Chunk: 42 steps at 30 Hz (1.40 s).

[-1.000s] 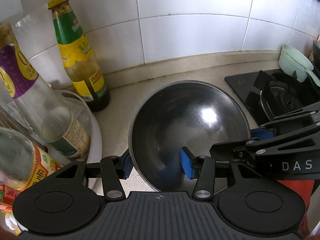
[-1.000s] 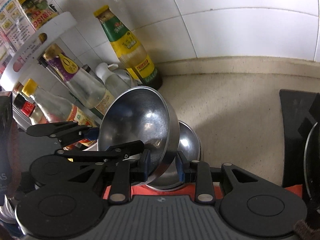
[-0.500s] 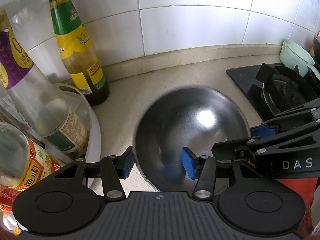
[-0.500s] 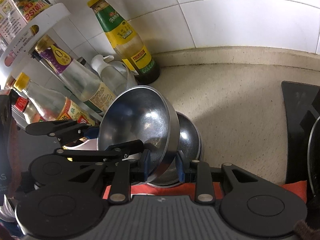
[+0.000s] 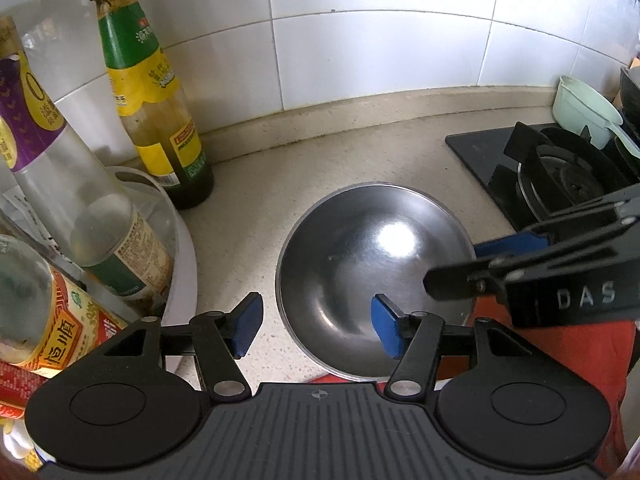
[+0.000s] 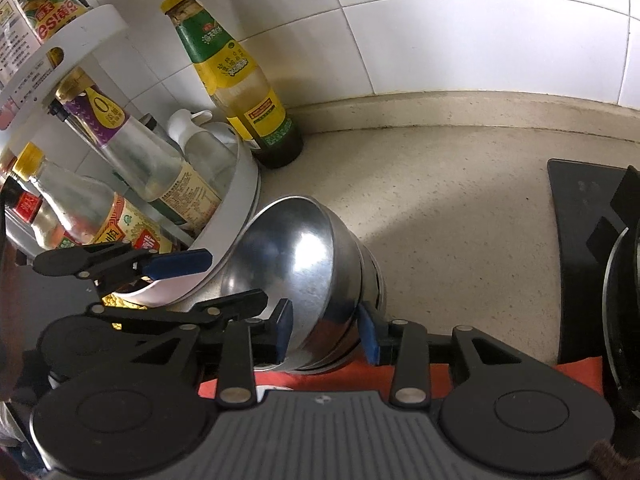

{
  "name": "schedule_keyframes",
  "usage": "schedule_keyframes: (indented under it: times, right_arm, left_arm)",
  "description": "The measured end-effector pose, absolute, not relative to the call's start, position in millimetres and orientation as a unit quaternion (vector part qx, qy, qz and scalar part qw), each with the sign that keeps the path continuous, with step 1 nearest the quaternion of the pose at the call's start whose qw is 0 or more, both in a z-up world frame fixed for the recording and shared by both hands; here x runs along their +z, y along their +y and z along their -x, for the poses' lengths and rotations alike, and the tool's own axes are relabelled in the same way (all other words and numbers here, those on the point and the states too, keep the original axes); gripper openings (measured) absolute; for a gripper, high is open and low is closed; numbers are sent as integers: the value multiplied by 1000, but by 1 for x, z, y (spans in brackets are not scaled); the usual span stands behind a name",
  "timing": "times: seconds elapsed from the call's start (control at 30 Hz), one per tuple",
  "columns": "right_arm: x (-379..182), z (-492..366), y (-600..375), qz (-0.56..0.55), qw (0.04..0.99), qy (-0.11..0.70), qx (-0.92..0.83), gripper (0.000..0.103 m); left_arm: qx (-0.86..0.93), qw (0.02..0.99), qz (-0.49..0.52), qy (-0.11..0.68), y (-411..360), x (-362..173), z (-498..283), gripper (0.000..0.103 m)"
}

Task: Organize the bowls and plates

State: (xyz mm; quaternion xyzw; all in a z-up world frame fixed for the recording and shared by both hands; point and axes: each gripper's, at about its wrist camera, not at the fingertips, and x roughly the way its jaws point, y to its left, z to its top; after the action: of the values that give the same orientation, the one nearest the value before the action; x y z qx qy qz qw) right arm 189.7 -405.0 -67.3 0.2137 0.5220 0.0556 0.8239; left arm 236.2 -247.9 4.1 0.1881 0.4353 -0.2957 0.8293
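Both grippers are flanking the stacked steel bowls point(image 5: 372, 276): left gripper point(image 5: 318, 330) gaping wide, right gripper point(image 6: 326, 330), now spread, no longer pinching the top bowl point(image 6: 292, 264) at twelve o'clock.

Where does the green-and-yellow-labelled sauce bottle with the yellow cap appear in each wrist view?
Left wrist: sauce bottle upper left, against the tiled wall.
Right wrist: sauce bottle upper centre-left, in the wall corner.
Shared landmark: the steel bowl on the counter.
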Motion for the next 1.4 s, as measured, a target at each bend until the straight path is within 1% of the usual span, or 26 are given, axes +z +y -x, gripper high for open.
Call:
schedule_keyframes:
  times: [0.13,0.27,0.33,0.43,0.53,0.63,0.73,0.87,1.0,1.07,1.17,1.3,1.4]
  right_arm:
    - [-59,-188,-408,-217,837,501,49,34]
    - [-57,-192,-404,-183,861,474,33,34]
    - [-68,-198,-400,-169,853,492,27,34]
    - [-86,-201,-396,-176,834,521,35,34]
    - [-93,-200,-393,-169,829,532,34,35]
    - [-88,-198,-398,-182,828,530,38,35]
    - [-74,-197,-405,-196,843,499,36,35]
    - [-71,-200,-405,-197,856,477,28,35]
    - [-94,-205,-397,-185,837,514,28,37]
    - [-96,-203,-395,-175,839,514,30,37]
    - [-90,-201,-401,-195,837,509,35,37]
    - [-75,-203,-407,-197,853,482,30,37]
    - [-82,-207,-406,-192,846,496,32,38]
  left_arm:
    - [-293,832,-186,434,-245,6,-234,69]
    - [-289,833,-186,435,-243,5,-231,70]
    - [-288,832,-186,436,-240,4,-229,70]
    - [-283,833,-185,438,-235,3,-228,71]
    - [-277,834,-181,441,-229,2,-230,71]
    - [-273,837,-173,441,-223,3,-230,72]
    - [-273,839,-168,439,-218,5,-229,78]
    - [-273,841,-169,436,-218,5,-228,78]
    - [-274,842,-167,433,-214,4,-227,79]
    - [-273,844,-164,432,-211,4,-227,79]
    - [-274,845,-157,432,-206,4,-227,79]
    - [-286,844,-152,427,-197,5,-223,81]
    - [-301,837,-172,424,-194,-1,-217,82]
